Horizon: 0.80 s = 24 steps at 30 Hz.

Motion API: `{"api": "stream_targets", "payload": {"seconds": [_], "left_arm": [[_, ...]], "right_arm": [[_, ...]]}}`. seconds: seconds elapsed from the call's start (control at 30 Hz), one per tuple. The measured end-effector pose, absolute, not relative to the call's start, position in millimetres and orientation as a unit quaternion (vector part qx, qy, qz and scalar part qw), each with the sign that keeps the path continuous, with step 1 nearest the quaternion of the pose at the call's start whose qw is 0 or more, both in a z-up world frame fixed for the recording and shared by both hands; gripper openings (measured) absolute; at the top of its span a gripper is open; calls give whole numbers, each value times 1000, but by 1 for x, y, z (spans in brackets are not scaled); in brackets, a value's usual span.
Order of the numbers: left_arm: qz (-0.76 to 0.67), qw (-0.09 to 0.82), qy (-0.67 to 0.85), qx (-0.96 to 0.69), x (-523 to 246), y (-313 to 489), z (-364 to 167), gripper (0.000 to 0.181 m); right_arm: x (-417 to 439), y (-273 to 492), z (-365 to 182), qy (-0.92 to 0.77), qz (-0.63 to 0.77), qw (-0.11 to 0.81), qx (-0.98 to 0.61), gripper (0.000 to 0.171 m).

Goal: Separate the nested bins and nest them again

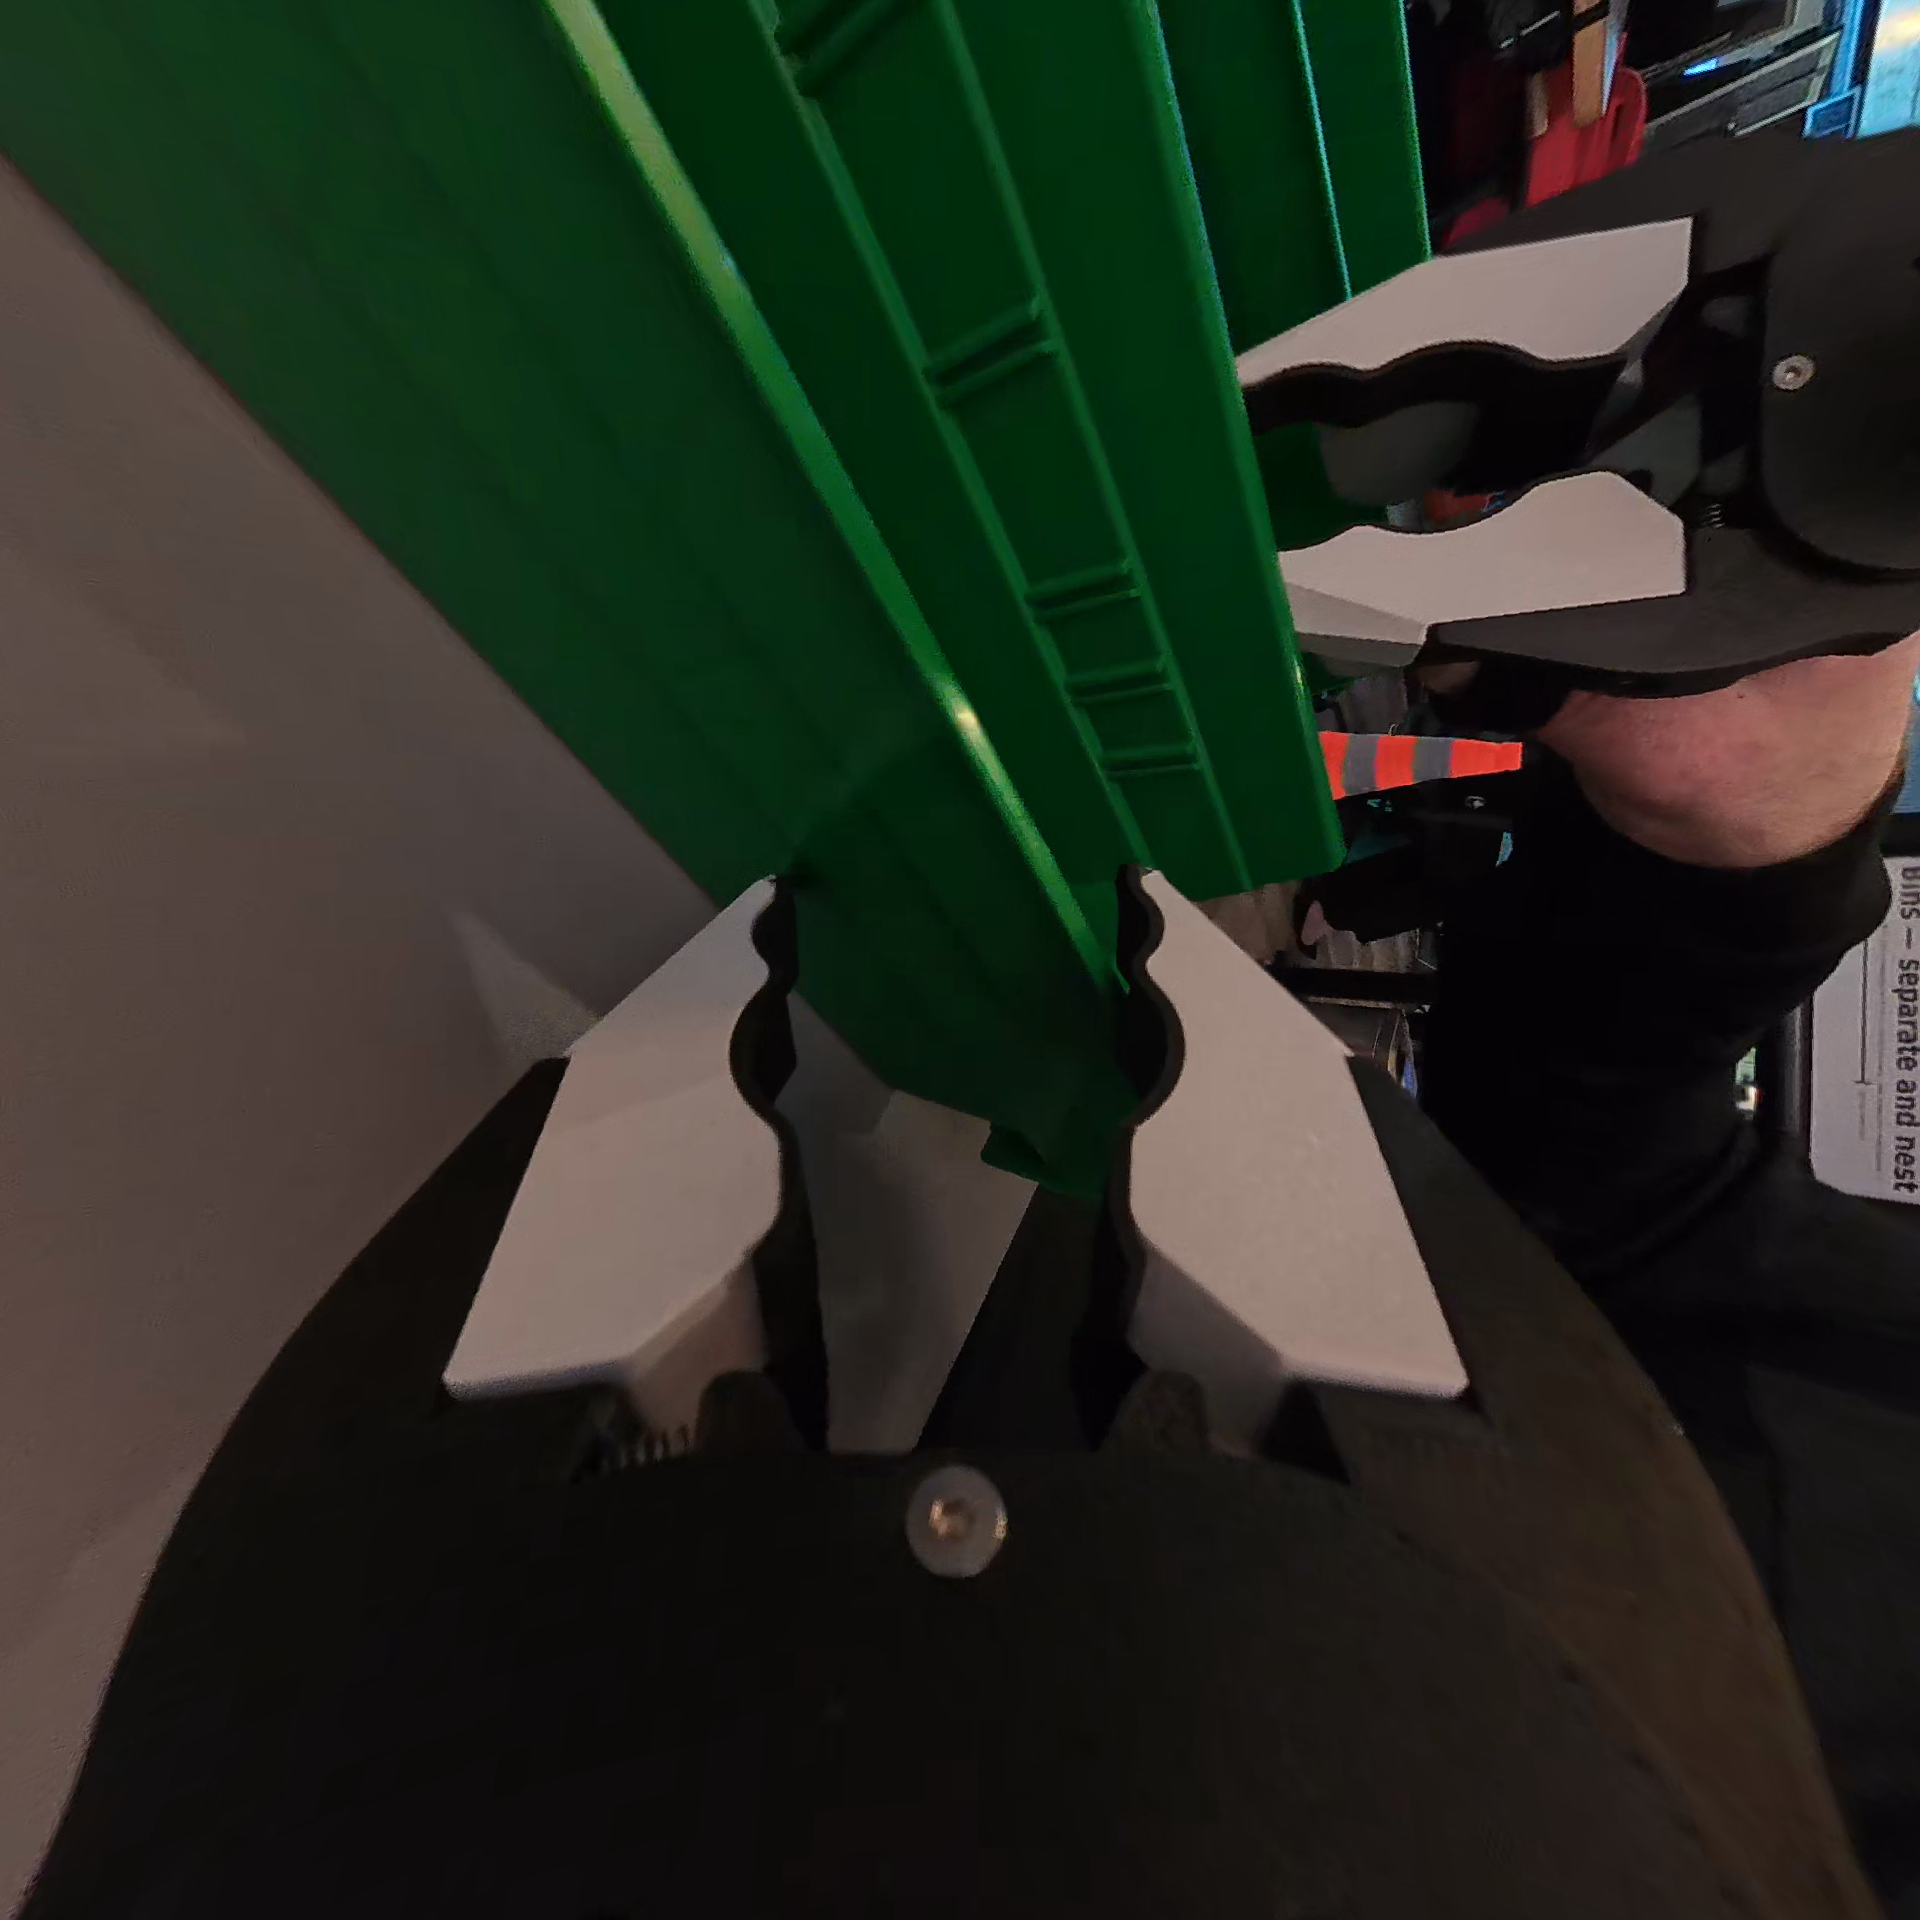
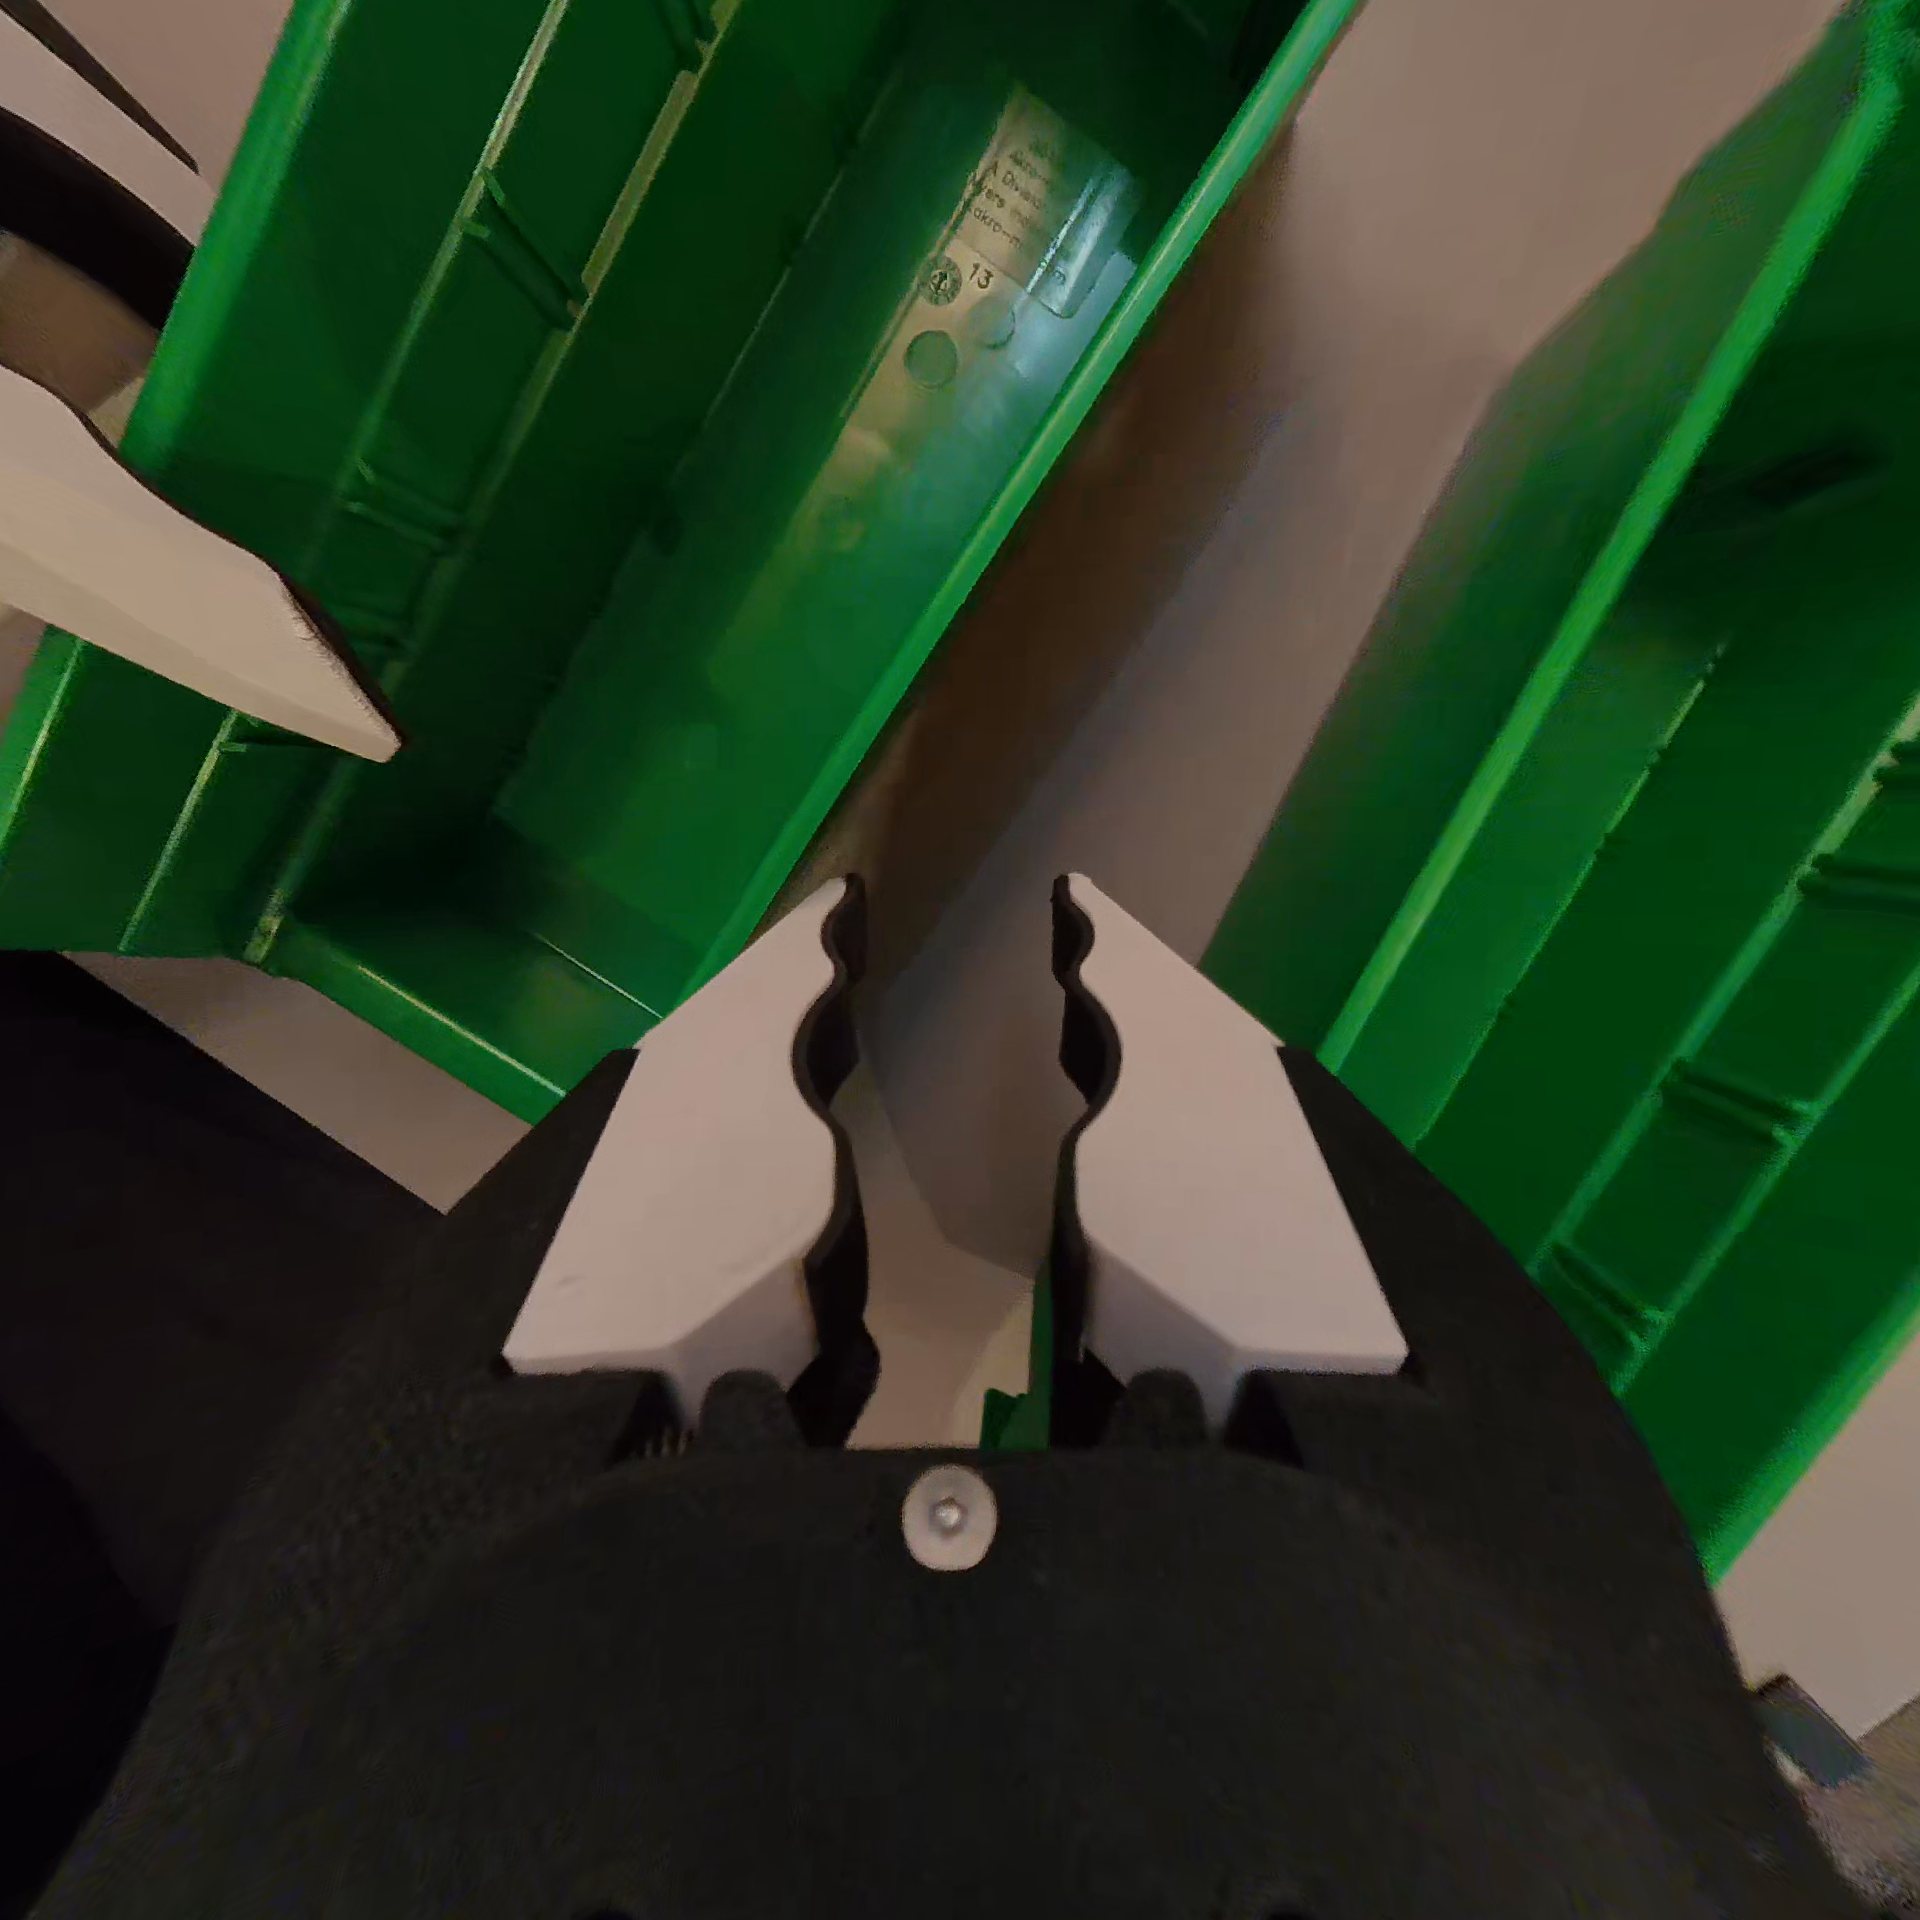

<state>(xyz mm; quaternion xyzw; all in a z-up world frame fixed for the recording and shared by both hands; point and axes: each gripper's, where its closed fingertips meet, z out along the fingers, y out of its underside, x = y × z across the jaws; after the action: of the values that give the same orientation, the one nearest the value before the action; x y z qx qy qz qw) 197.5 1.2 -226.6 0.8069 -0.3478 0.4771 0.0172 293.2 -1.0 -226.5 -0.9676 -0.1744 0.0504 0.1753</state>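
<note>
Two green plastic bins stand apart on a pale table (image 2: 1195,520). One bin (image 2: 727,468) lies at the left with its inside showing. The other bin (image 2: 1662,831) is at the right. My left gripper (image 1: 956,935) is shut on the left bin's wall (image 1: 623,468) near a corner. Its fingers (image 2: 208,603) show at that bin's left side in the right wrist view. My right gripper (image 2: 956,883) is open and empty, over the strip of table between the two bins. It also shows open at the right of the held bin in the left wrist view (image 1: 1273,478).
A person's forearm in a black sleeve (image 1: 1714,769) holds the right gripper. A white sheet with writing (image 1: 1870,1039) hangs at the far right. An orange and grey striped item (image 1: 1423,758) and dark clutter lie behind the bin.
</note>
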Motion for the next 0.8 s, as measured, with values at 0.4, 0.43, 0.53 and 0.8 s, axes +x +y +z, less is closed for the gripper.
{"api": "stream_targets", "payload": {"seconds": [0.4, 0.43, 0.53, 0.8], "left_arm": [[533, -10, -348, 771, 214, 3, -210, 72], [536, -20, -355, 766, 212, 3, -205, 74], [543, -56, -377, 748, 203, 6, -186, 82], [712, -313, -412, 475, 139, -11, 12, 37]], "right_arm": [[322, -11, -148, -166, 84, 311, -932, 49], [335, -11, -139, -156, 69, 323, -931, 54], [391, -10, -138, -111, 10, 325, -939, 58], [452, -14, -199, -72, -24, 247, -966, 59]]}}
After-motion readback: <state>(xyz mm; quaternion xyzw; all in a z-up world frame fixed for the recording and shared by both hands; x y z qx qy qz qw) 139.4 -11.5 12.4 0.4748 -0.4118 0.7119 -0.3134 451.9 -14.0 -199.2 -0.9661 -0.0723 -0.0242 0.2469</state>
